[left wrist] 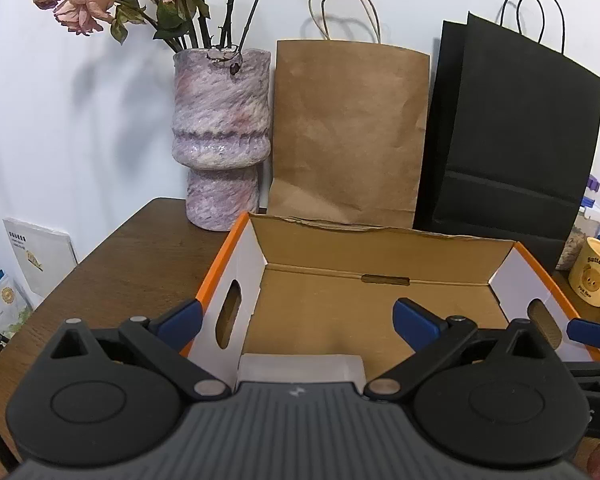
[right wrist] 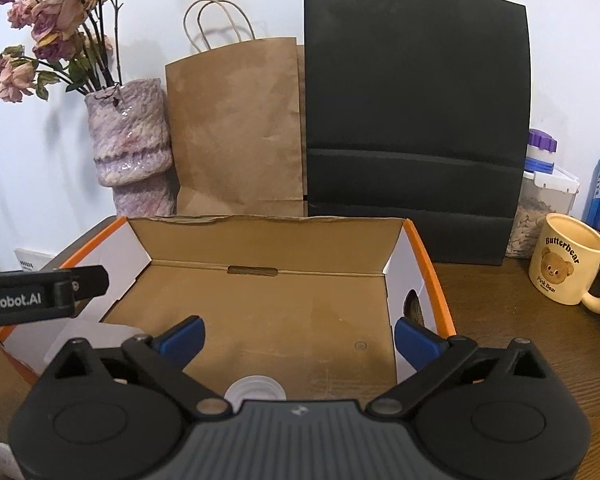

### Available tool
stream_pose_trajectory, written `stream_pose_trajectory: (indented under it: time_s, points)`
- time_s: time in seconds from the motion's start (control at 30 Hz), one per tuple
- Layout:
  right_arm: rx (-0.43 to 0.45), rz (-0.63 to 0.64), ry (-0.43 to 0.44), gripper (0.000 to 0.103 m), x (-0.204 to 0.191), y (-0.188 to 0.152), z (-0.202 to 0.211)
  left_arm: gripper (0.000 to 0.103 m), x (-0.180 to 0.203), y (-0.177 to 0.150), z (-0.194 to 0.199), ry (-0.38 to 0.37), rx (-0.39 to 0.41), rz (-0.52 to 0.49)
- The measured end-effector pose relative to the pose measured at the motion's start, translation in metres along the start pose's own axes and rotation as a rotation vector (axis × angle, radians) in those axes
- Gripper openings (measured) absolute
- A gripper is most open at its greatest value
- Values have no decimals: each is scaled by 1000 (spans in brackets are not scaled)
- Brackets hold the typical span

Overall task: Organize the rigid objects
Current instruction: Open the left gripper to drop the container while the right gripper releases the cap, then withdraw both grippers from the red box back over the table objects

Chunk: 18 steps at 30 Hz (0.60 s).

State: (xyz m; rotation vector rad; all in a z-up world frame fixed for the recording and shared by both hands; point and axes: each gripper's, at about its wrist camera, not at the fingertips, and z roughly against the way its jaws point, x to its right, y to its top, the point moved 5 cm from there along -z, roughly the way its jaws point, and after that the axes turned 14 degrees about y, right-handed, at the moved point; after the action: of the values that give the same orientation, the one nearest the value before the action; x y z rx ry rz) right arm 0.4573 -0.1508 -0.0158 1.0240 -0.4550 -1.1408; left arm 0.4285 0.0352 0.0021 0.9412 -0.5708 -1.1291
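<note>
Dark wood tabletop point(right wrist: 500, 344) against a pale wall carries everything, and the open cardboard box point(left wrist: 380, 312) at its middle serves as the landmark. Left of the box and behind its far-left corner stands a mottled purple vase point(left wrist: 222, 132) of dried roses; directly behind the box lean a brown paper bag point(left wrist: 348, 132) and then a black paper bag point(left wrist: 512, 140), likely parked at the wall to keep the working area free. Right of the box sits a cream bear mug point(right wrist: 564, 260), with a jar and a blue can behind it.

The box has orange outer edges, white side walls with handle cut-outs and a bare brown floor, its flaps up so items can drop in. A pale white block point(left wrist: 300, 366) lies at its near-left edge and a white round cap point(right wrist: 255, 388) on the floor near the front, both partly hidden.

The left gripper point(left wrist: 296, 320) hangs over the box's near-left part, jaws spread wide and holding nothing. The right gripper point(right wrist: 298, 336) hovers over the near-right part, equally spread and empty.
</note>
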Motion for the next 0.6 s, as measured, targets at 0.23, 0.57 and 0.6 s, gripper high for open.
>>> stream_pose_trajectory:
  time_s: [0.23, 0.57, 0.6]
  points:
    - [5, 2, -7, 103, 0, 1, 3, 103, -4, 2, 7, -2, 15, 8]
    - [31, 16, 1, 103, -9, 3, 25, 103, -12, 1, 30, -30, 53, 22]
    - [36, 20, 2, 103, -10, 3, 29, 103, -13, 1, 33, -31, 59, 23]
